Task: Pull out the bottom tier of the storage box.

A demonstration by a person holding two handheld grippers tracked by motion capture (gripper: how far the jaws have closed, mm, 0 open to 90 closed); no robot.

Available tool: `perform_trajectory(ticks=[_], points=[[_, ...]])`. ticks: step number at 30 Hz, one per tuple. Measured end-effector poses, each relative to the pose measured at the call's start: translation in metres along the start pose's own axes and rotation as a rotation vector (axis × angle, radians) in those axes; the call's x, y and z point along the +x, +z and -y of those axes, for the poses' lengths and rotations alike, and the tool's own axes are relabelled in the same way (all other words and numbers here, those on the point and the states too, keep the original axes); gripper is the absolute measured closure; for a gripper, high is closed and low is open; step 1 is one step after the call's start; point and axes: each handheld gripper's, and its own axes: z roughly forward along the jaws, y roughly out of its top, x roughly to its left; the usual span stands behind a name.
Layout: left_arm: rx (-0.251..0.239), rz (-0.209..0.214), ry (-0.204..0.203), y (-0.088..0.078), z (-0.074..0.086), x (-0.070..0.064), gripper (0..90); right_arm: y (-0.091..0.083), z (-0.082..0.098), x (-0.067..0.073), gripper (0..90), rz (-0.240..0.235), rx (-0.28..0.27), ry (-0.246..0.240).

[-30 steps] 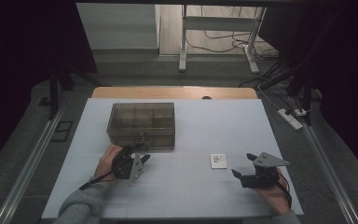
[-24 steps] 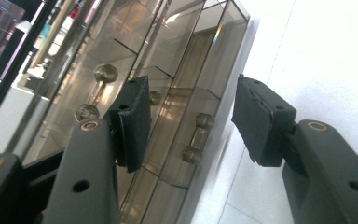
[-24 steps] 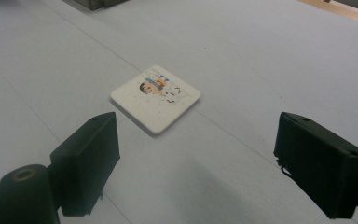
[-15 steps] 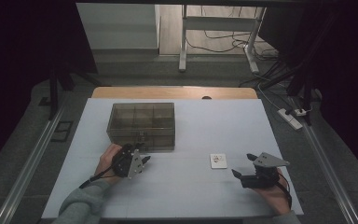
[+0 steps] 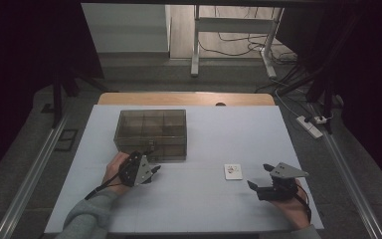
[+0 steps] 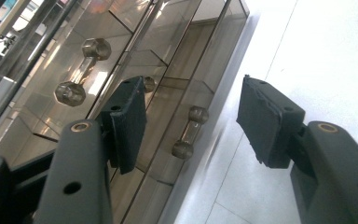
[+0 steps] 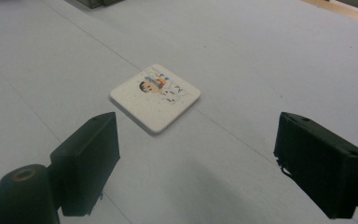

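The right gripper (image 5: 261,177), jaws wide and empty, hovers over the pale grey table top (image 5: 204,199); a small white square picture tile (image 5: 233,171) lies just ahead. The left gripper (image 5: 152,171), jaws just opening and empty, faces the smoky transparent compartment box (image 5: 151,130). Beyond lie grey floor and cables.

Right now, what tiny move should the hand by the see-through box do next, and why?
Probably ease the left gripper a little closer to the clear box. Its jaws have just been opening, nothing sits between them, and in its own view the box's front wall with a small knobbed handle lies just ahead of the pads. The right gripper waits open before the small picture tile.
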Motion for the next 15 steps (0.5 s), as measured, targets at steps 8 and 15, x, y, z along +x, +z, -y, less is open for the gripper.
perform_trajectory(ticks=[8, 15], points=[[0.006, 0.028, -0.019, 0.0031, 0.0005, 0.0024, 42.5, 0.0, 0.0001, -0.0001, 13.7, 0.001, 0.002, -0.002], [0.016, 0.039, -0.005, 0.0066, 0.0001, 0.002, 42.4, -0.0001, 0.0, 0.0001, 13.7, 0.001, 0.002, -0.003]])
